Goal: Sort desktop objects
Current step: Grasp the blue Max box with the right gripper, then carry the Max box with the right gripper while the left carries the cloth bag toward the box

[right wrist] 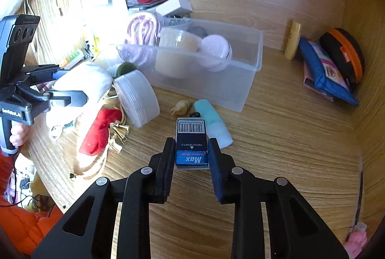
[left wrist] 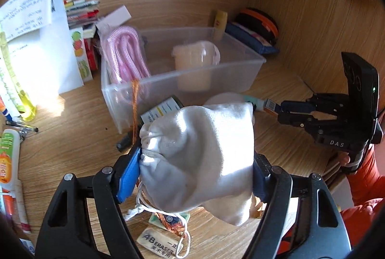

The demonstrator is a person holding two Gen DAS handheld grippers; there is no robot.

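Observation:
My left gripper [left wrist: 196, 162] is shut on a white drawstring pouch [left wrist: 199, 150] and holds it above the desk, in front of the clear plastic bin [left wrist: 182, 85]. It also shows in the right wrist view [right wrist: 69, 88] with the pouch [right wrist: 89, 83]. My right gripper [right wrist: 191, 146] is shut on a small blue "Max" staple box [right wrist: 191, 141], low over the desk in front of the bin [right wrist: 247, 90]. The bin holds a pink rope [left wrist: 127, 54], a beige cup [left wrist: 192, 66] and a pink round item [right wrist: 216, 52].
On the desk lie a white round jar [right wrist: 137, 97], a teal tube [right wrist: 214, 124], a red cloth [right wrist: 98, 131], an eraser [left wrist: 158, 243] and a glue bottle [left wrist: 8, 160]. A white paper bag [left wrist: 41, 47] stands left. Pouches [right wrist: 332, 69] lean against the right wall.

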